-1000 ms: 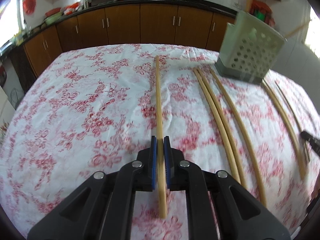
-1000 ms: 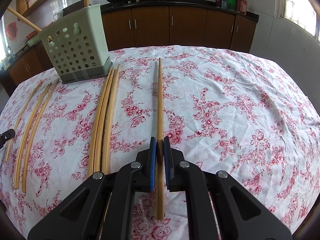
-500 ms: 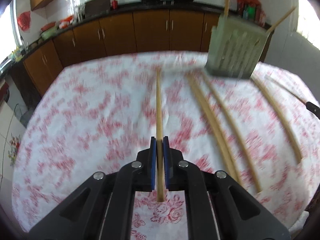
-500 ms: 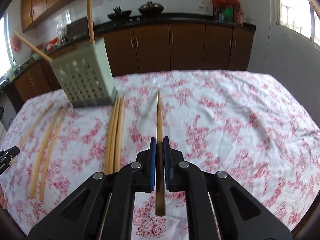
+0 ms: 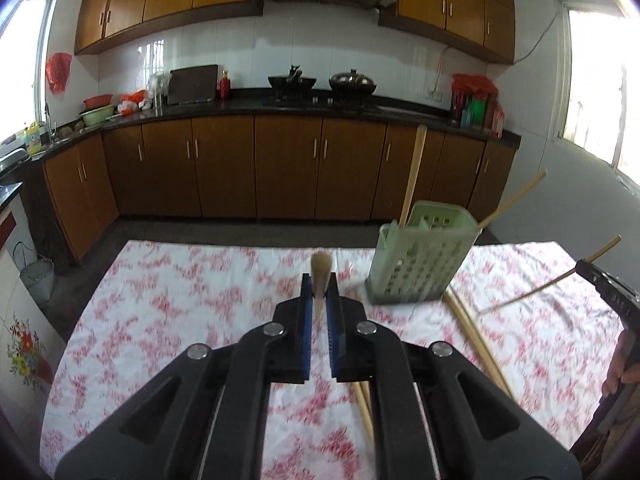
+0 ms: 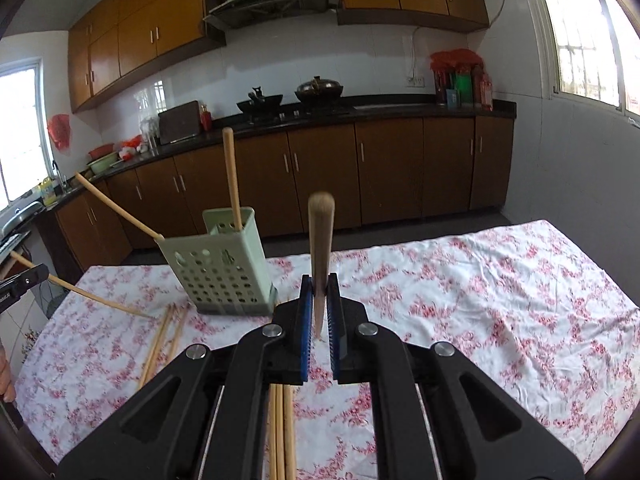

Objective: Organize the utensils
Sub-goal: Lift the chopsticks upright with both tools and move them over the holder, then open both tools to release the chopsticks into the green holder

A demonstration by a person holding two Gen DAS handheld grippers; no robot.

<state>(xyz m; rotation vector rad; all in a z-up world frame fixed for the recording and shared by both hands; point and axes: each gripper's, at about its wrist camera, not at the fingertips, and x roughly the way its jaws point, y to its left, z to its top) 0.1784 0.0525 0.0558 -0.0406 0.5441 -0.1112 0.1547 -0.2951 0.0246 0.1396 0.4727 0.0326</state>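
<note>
My left gripper (image 5: 320, 296) is shut on a bamboo chopstick (image 5: 320, 272) that points away from me, held above the table. My right gripper (image 6: 320, 300) is shut on another chopstick (image 6: 320, 236), also in the air. The pale green perforated holder (image 5: 420, 268) (image 6: 224, 276) stands on the floral cloth with two chopsticks (image 6: 232, 176) leaning out of it. It is ahead and to the right of the left gripper, and ahead and to the left of the right one. Each view shows the other gripper at its edge (image 5: 608, 292) (image 6: 24, 280).
Loose chopsticks lie on the cloth by the holder (image 5: 476, 344) (image 6: 164, 340) and under the right gripper (image 6: 280, 432). The floral table (image 6: 500, 300) ends at a far edge, with floor and brown kitchen cabinets (image 5: 288, 164) beyond. A hand (image 5: 624, 372) shows at the right edge.
Both grippers have risen off the table and tipped up, each lifting its chopstick clear of the cloth. The holder and loose chopsticks stayed put.
</note>
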